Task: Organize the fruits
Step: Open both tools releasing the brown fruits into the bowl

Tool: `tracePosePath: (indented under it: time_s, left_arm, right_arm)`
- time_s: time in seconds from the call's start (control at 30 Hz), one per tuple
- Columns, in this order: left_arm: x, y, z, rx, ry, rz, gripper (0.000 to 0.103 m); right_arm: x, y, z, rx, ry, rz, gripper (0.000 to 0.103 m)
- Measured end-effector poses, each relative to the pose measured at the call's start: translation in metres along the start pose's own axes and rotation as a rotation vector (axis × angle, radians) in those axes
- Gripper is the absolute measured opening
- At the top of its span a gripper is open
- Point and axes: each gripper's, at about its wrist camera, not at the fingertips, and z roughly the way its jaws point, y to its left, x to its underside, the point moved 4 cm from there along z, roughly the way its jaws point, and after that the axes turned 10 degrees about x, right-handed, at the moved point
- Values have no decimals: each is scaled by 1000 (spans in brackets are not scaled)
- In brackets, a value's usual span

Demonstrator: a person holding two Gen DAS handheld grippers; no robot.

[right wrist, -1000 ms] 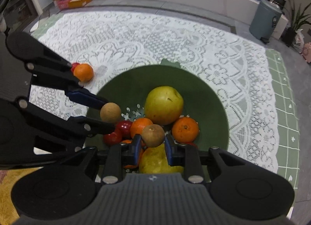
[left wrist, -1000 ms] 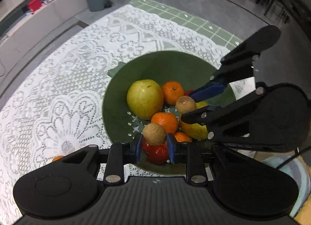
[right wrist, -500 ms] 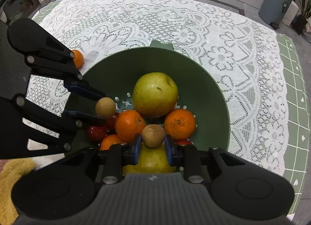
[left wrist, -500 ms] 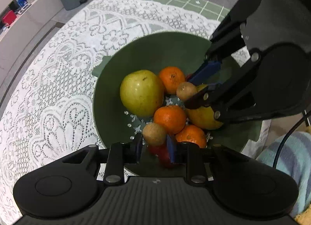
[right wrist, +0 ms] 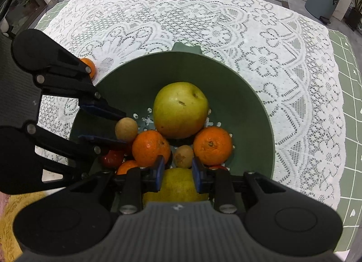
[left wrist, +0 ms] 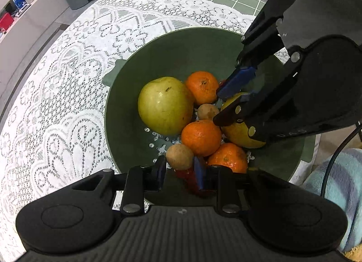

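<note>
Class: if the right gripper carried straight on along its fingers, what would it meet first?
Probably the small brown fruit between the right gripper's pads, already among the fruit in the green bowl; depth is unclear.

Both grippers have been lowered into the green bowl [left wrist: 140,76] — each carrying a small brown fruit. The right gripper [right wrist: 176,172] has been brought down among the oranges, its brown fruit [right wrist: 183,156] now set between two of them; the left gripper [left wrist: 181,171] has sunk beside the pile.

Mixed fruits [right wrist: 181,112] heaped in green bowl [right wrist: 255,112]
</note>
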Motion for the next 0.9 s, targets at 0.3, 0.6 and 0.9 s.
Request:
tracePosePath:
  time_s: [0.3, 0.6, 0.9]
  left_arm:
    - [2, 0, -1, -29, -9, 8, 42]
    - [12, -13, -26, -27, -48, 35, 44]
    - [35, -21, -66, -77, -109, -15, 44]
  right_arm:
    - [2, 0, -3, 35, -7, 8, 30]
    - [6, 4, -22, 68, -22, 9, 39]
    - [11, 27, -52, 102, -78, 15, 56]
